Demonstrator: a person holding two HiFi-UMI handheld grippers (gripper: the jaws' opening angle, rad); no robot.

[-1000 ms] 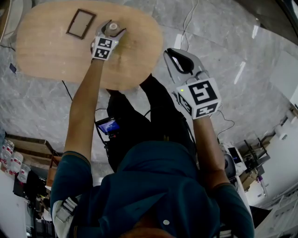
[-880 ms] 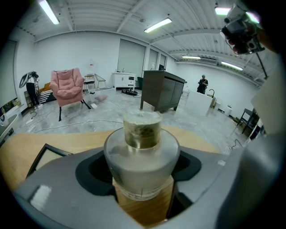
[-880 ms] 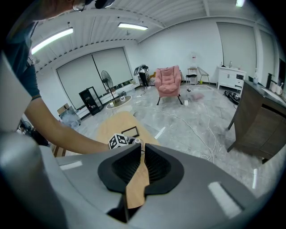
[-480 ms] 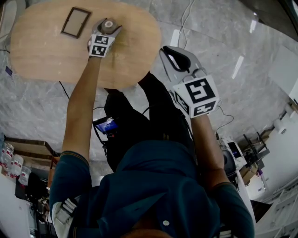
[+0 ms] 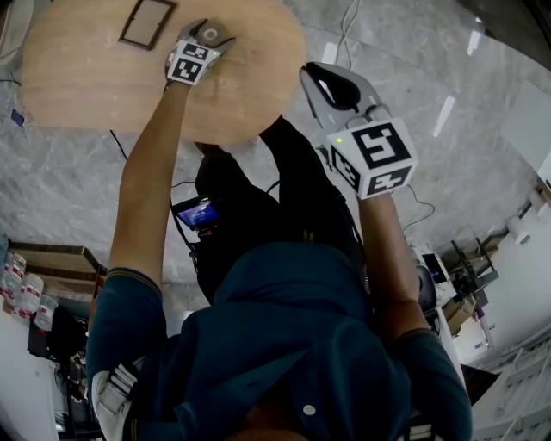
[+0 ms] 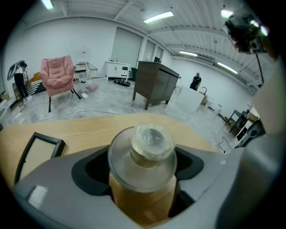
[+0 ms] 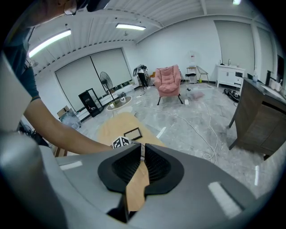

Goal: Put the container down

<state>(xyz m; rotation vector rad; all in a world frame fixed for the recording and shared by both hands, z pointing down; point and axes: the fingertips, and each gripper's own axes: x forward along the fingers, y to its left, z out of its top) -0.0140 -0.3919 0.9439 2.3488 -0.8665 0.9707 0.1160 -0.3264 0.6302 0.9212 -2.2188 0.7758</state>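
Left gripper (image 5: 209, 34): at full reach of the arm, over the wooden table (image 5: 86, 77).
- Its 2 jaws are opening and stand wide.
- Container (image 6: 144, 179) upright between them: clear jar, tan below, round clear lid with a knob on top.
- The jar fills most of the gap. A dark slit shows at the right jaw, and the pads do not seem to press.
- The jar's base is hidden behind the gripper body, so contact with the table cannot be told. In the head view the jar (image 5: 213, 38) sits at the jaw tips, over the wood.

Dark picture frame (image 5: 148, 22): flat on the table, left of the left gripper, near but apart. The left gripper view shows it (image 6: 38, 152) at the left jaw's outer side.

Right gripper (image 5: 314, 82): off the table's near edge, over the grey marble floor (image 5: 413, 103), well apart from the left gripper.
- Jaws closed to a thin slit, tips nearly meeting, nothing gripped.
- In its own view (image 7: 143, 150) the left gripper's marker cube (image 7: 120, 143) shows just past the jaw tips, with the bare forearm (image 7: 67, 134) reaching in from the left.
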